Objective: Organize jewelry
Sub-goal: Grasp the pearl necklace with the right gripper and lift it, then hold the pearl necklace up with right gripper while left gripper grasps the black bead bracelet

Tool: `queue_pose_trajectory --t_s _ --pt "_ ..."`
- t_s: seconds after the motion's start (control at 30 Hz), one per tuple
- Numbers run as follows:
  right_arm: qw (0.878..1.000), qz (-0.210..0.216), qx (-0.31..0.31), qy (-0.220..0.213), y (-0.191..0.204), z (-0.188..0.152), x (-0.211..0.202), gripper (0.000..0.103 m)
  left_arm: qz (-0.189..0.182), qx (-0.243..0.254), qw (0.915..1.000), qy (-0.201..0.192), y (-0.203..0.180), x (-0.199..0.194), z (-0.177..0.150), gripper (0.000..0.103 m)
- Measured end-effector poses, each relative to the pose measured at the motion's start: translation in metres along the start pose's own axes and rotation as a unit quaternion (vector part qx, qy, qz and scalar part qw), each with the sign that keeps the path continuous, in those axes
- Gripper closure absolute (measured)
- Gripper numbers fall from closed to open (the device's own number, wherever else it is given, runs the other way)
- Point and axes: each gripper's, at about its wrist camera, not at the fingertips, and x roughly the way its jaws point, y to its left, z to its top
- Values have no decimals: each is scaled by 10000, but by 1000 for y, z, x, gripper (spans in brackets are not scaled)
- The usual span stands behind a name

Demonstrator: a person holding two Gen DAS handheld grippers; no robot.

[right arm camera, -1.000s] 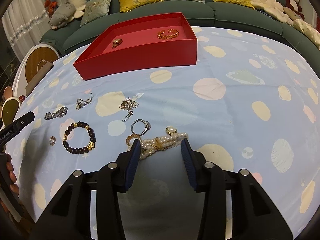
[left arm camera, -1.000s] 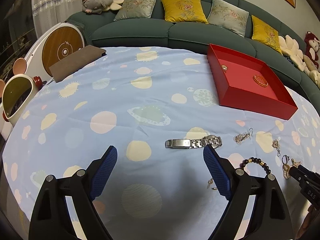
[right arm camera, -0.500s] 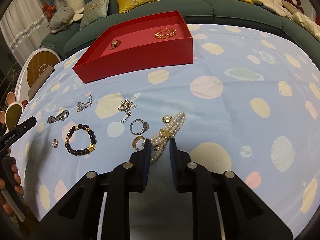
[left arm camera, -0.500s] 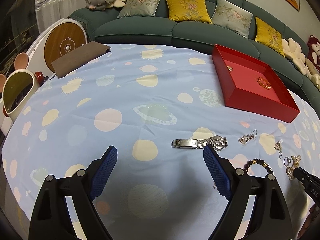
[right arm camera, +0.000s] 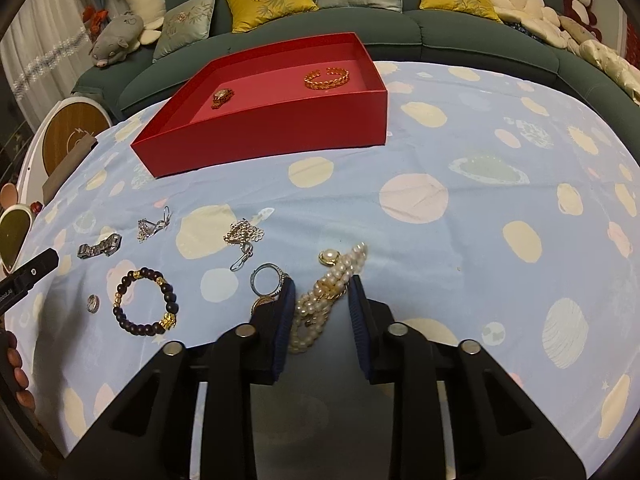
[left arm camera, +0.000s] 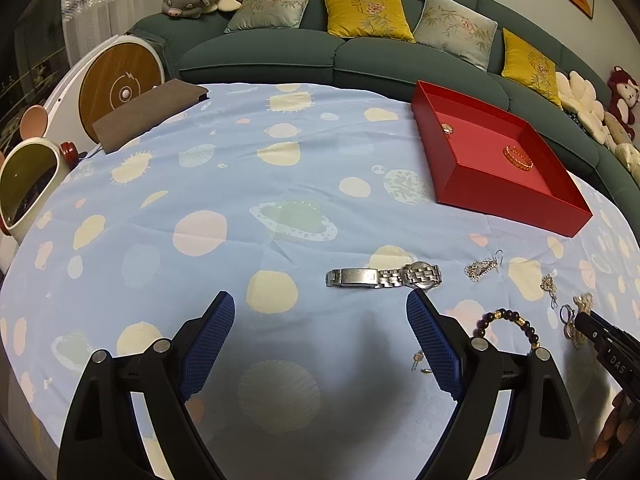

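Note:
A multi-strand pearl bracelet lies slantwise on the blue spotted cloth between the pads of my right gripper. The jaws are closing and both pads touch the pearls. Beside it lie a silver ring, a pearl earring, a gold charm chain, a dark bead bracelet and a silver watch. The red tray behind holds a gold bangle and a small brooch. My left gripper hangs open just short of the watch, holding nothing.
A green sofa with cushions and soft toys curves behind the table. A brown pad, a round white device and a bear-eared cup stand at the table's left edge. A person's hand shows at the far left.
The right jaws have narrowed around the pearl bracelet, which swung from lying crosswise to slanting between the pads. The left gripper has kept still and wide.

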Motion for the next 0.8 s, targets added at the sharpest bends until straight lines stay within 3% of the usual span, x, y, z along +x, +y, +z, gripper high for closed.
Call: queue_pose_trajectory --t_s 0.47,0.8 --pt "9991 285 43 -311 -6 4 -37 89 -115 166 9998 21 -17 -1 1 18" --pt "9975 547 0 -456 3 11 -62 89 369 -791 9960 -169 66 -2 28 18"
